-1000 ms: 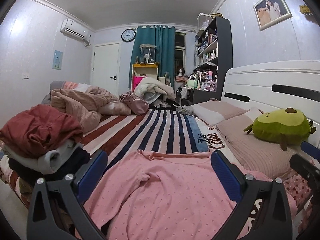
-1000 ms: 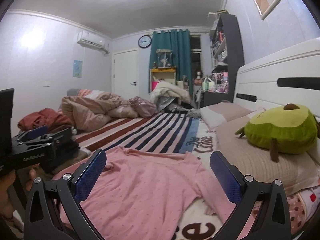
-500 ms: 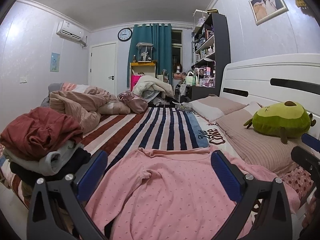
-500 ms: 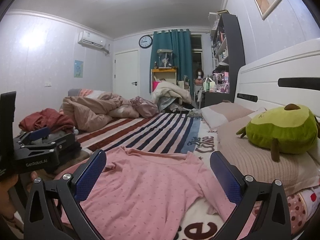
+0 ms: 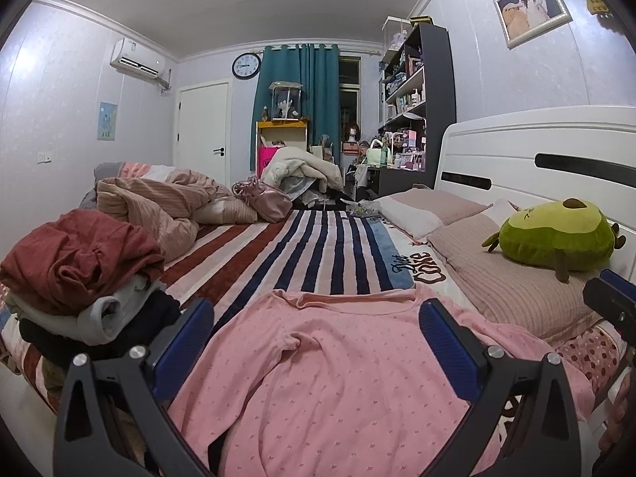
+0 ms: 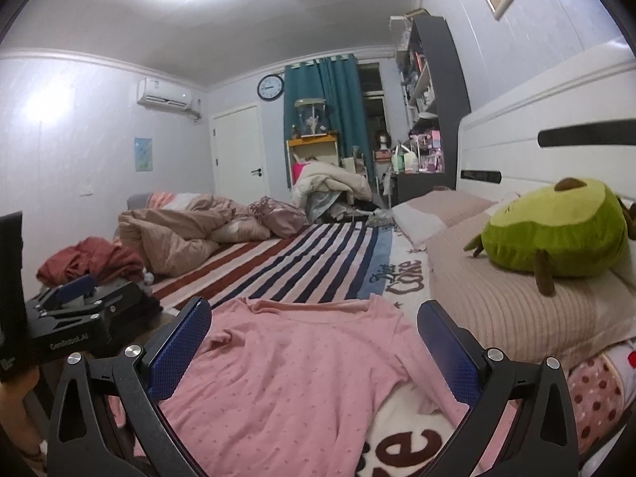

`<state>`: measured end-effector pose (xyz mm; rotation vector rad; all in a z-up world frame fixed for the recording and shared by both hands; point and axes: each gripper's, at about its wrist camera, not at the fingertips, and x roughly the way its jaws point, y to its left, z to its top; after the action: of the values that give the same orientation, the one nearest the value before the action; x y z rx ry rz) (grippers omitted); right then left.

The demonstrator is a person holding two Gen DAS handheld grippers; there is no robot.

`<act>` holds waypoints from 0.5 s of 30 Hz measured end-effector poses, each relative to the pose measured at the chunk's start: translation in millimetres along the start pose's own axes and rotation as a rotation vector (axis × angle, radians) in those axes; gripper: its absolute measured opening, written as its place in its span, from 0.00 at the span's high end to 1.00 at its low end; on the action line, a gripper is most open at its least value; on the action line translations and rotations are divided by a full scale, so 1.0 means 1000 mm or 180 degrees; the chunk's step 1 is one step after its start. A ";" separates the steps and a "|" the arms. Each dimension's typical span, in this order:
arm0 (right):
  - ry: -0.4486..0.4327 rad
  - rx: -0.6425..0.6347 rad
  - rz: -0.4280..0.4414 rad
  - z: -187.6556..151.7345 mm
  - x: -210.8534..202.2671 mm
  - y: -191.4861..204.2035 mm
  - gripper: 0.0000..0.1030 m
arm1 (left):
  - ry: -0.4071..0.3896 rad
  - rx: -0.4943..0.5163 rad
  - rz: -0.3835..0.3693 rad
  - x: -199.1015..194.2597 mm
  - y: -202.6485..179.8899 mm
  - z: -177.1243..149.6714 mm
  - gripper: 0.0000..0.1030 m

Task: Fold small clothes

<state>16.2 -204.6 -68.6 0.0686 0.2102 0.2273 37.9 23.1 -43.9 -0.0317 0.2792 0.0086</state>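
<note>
Your left gripper (image 5: 314, 336) has its blue fingers (image 5: 447, 344) spread wide, holding nothing, hovering over the near part of the pink top (image 5: 338, 381). Your right gripper (image 6: 314, 336) is likewise spread and empty above the same top (image 6: 290, 365). The top lies spread flat on the near end of the striped blanket (image 5: 310, 254), neckline toward the far side. On the left sits a pile of clothes (image 5: 79, 278), red garment on top. On the right, a green avocado plush (image 5: 556, 236) rests on a beige pillow (image 5: 516, 282) against the white headboard (image 5: 536, 159). A rumpled duvet (image 5: 159, 206) lies far left.
</note>
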 end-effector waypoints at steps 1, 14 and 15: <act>0.0009 -0.0004 -0.0007 0.000 0.000 0.000 0.00 | 0.0019 0.0000 0.0001 0.000 0.002 -0.001 0.01; 0.0237 -0.0039 0.0086 -0.015 0.024 0.015 0.00 | 0.0334 -0.0090 0.0175 0.006 0.048 -0.023 0.01; 0.0257 -0.0047 0.0098 -0.016 0.027 0.016 0.00 | 0.0391 -0.0128 0.0156 0.008 0.055 -0.027 0.01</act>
<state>34.7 -182.0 -87.7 0.0480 0.2878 0.2626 37.6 77.4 -73.8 -0.0654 0.4028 0.0612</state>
